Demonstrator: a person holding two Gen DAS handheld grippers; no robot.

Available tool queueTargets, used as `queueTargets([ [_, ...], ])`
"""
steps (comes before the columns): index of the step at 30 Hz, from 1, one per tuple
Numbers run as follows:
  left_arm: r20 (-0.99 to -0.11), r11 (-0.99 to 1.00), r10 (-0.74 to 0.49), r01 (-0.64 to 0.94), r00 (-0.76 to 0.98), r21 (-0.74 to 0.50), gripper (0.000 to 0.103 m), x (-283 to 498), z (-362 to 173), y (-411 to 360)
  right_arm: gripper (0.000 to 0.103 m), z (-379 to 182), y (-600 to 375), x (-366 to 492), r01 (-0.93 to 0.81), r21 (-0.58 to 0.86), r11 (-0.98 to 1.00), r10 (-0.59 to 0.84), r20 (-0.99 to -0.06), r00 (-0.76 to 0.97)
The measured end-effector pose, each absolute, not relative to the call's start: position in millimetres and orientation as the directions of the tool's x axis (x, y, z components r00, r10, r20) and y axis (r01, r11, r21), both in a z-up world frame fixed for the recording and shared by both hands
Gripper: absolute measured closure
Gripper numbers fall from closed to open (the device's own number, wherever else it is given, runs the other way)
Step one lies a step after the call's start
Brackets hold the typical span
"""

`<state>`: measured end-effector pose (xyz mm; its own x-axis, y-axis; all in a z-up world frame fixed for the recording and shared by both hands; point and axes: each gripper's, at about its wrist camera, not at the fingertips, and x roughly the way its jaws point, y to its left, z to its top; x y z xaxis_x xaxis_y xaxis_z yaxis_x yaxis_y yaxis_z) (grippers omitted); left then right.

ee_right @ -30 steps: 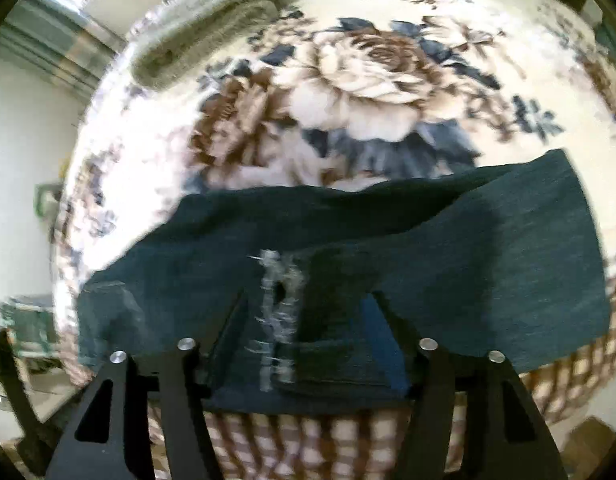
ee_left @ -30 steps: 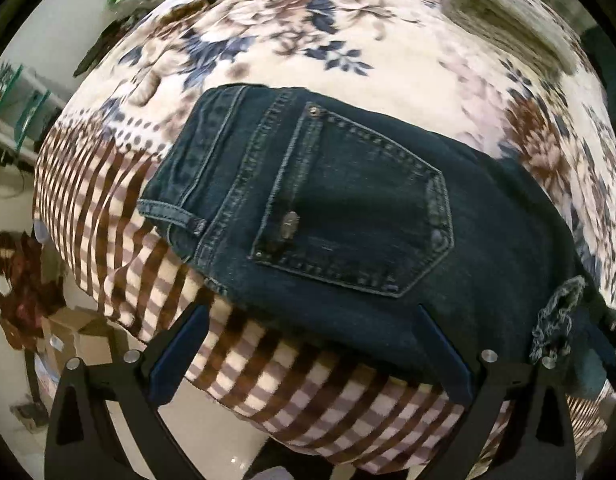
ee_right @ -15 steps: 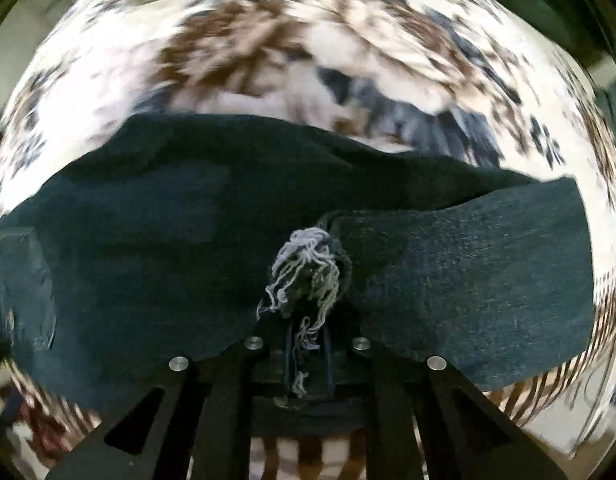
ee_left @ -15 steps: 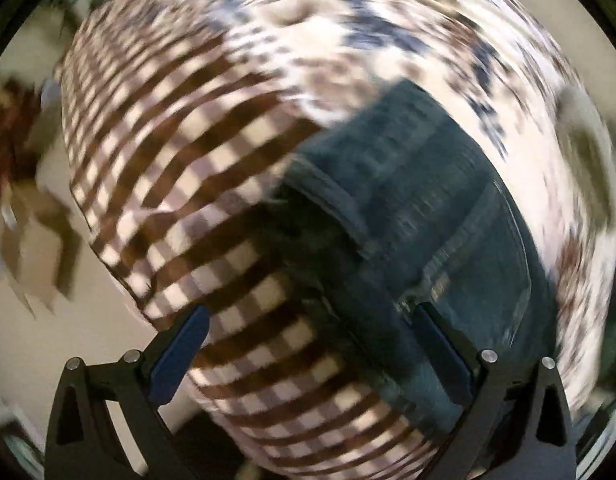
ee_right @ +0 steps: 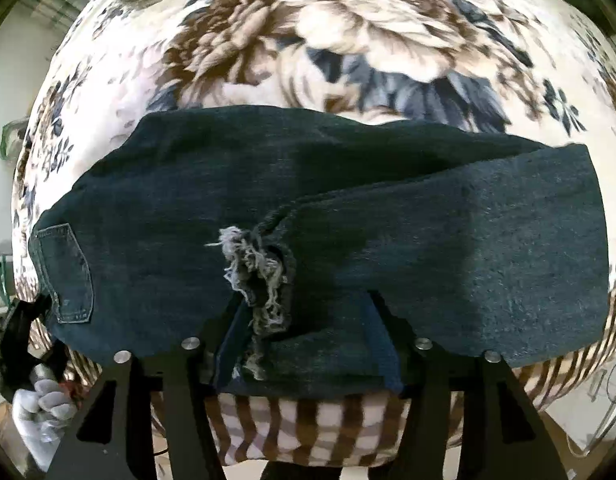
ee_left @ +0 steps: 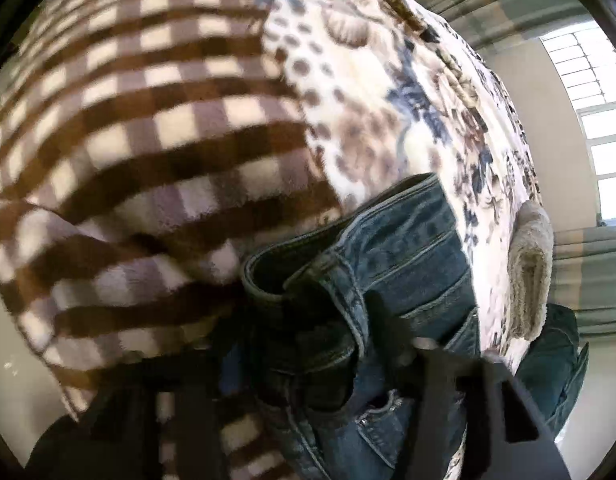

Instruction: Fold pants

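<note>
Dark blue jeans point(ee_right: 348, 208) lie folded lengthwise across a floral blanket, back pocket point(ee_right: 66, 272) at the left, frayed hem point(ee_right: 256, 272) near the front edge. My right gripper point(ee_right: 304, 332) is open, its fingers spread either side of the frayed hem at the jeans' near edge. In the left wrist view the waistband point(ee_left: 348, 264) fills the lower middle. My left gripper point(ee_left: 308, 340) is close in on the waistband; its fingers are dark and blurred, and denim bunches between them.
The bed is covered by a floral blanket point(ee_right: 348, 40) with a brown checked border point(ee_left: 148, 120) hanging over the edge. A rolled grey towel point(ee_left: 528, 264) lies at the far side. A window point(ee_left: 588, 120) and curtains stand beyond. A gloved hand point(ee_right: 40, 408) holds the left gripper.
My left gripper swung round to the waistband end and closed in on it. My right gripper, shut on the frayed hem half a second ago, has opened and the hem lies flat.
</note>
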<state>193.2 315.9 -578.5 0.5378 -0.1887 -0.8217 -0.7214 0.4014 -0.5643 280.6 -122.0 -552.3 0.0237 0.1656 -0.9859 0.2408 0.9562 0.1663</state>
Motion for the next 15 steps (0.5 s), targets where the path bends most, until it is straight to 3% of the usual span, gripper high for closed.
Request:
queueTargets([
  [3,-0.805,0.386,-0.190,-0.710,0.563,-0.588,0.035,193,-582,316,0.035,-550,-131,276,0.268,0.176,0.947,0.178,-0.984,0.019],
  [5,-0.797,0.385,-0.170,-0.705,0.580,-0.595,0.059,196,-574,315,0.034,-552,-130,267,0.272,0.179,0.946,0.179,-0.984,0.024],
  [7,-0.789,0.411,-0.157,-0.687,0.594,-0.599,0.071,198,-561,311,0.031,-552,-135,264,0.280,0.181,0.943,0.179,-0.983,0.033],
  [11,-0.769,0.525,-0.099,-0.624,0.631,-0.580,0.074,198,-515,293,0.011,-543,-165,246,0.305,0.198,0.932,0.187,-0.980,0.065],
  [15,-0.733,0.642,-0.068,-0.533,0.677,-0.551,0.075,201,-459,260,0.007,-529,-189,230,0.297,0.212,0.931,0.191,-0.977,0.098],
])
